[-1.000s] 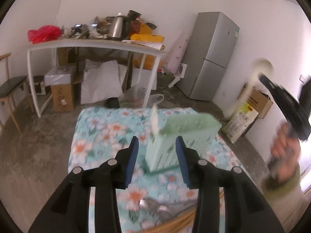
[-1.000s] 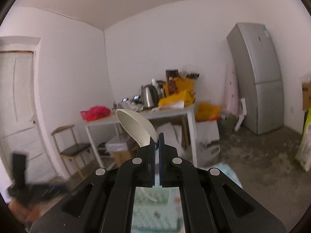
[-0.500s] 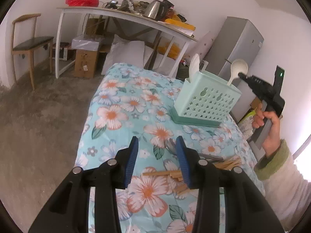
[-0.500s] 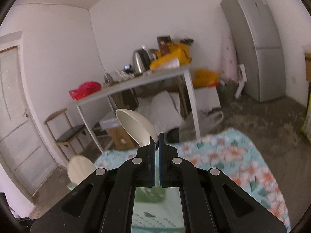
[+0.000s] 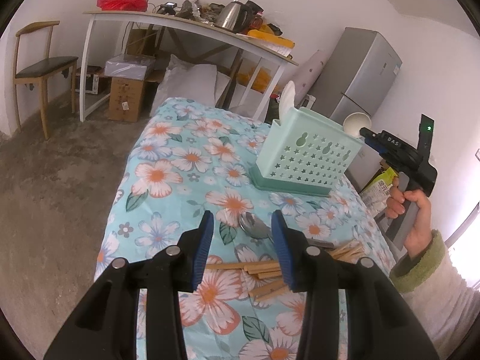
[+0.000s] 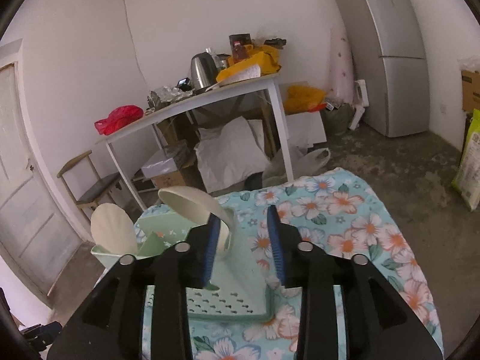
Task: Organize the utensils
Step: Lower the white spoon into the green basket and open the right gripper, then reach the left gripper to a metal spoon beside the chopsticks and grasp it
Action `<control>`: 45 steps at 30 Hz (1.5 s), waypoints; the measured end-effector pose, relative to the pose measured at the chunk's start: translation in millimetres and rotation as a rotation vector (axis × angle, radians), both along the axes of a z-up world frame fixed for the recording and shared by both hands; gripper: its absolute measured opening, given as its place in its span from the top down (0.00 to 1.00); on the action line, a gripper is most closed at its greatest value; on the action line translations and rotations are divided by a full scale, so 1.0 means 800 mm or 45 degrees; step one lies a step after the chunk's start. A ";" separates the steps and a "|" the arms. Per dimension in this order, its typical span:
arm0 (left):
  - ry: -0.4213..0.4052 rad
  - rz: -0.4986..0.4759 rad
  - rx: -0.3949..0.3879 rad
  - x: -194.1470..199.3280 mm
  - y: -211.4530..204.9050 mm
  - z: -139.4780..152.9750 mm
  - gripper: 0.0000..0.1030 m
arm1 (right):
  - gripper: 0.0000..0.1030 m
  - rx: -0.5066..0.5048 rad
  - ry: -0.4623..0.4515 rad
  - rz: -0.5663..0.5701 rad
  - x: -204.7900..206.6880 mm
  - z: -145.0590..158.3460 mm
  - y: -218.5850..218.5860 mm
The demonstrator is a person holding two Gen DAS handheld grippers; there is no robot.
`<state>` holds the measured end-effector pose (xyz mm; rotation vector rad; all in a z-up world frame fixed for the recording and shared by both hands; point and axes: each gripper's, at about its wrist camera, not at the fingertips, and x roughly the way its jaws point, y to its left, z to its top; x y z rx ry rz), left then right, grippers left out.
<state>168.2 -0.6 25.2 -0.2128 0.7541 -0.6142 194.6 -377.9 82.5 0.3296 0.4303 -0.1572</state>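
A mint green utensil holder (image 5: 306, 156) stands on the floral tablecloth (image 5: 168, 174). A white spoon (image 5: 286, 97) stands in its far-left end. A second white spoon (image 5: 355, 123) sits in its right end, just off my right gripper (image 5: 364, 133). In the right wrist view my right gripper (image 6: 243, 246) is open above the holder (image 6: 168, 225), with the white spoon (image 6: 198, 204) beside its left finger. My left gripper (image 5: 243, 249) is open and empty above a metal spoon (image 5: 255, 229) and wooden chopsticks (image 5: 264, 270).
A white table (image 5: 186, 27) with a kettle (image 5: 235, 15) and clutter stands behind. A wooden chair (image 5: 39, 66), cardboard boxes (image 5: 126, 99) and a grey fridge (image 5: 360, 75) line the room. The floor is bare concrete.
My right gripper has lowered the white spoon into the holder and opened, letting it go. My left gripper has pulled back from the holder to above the loose utensils.
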 end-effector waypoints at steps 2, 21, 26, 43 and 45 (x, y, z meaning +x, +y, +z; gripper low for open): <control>-0.001 0.004 0.002 -0.002 0.001 0.001 0.63 | 0.66 -0.006 -0.005 -0.009 -0.008 0.000 -0.001; -0.005 0.022 -0.001 -0.011 0.014 -0.002 0.63 | 0.63 -0.009 0.025 -0.058 -0.107 -0.005 -0.007; 0.007 0.026 -0.007 -0.012 0.016 -0.005 0.63 | 0.63 0.000 0.062 0.003 -0.118 -0.013 0.013; 0.233 -0.133 -0.192 0.004 -0.028 -0.025 0.66 | 0.60 0.119 0.302 0.368 -0.121 -0.092 0.128; 0.254 -0.140 -0.185 0.010 -0.041 -0.030 0.66 | 0.60 0.094 0.334 0.381 -0.124 -0.100 0.136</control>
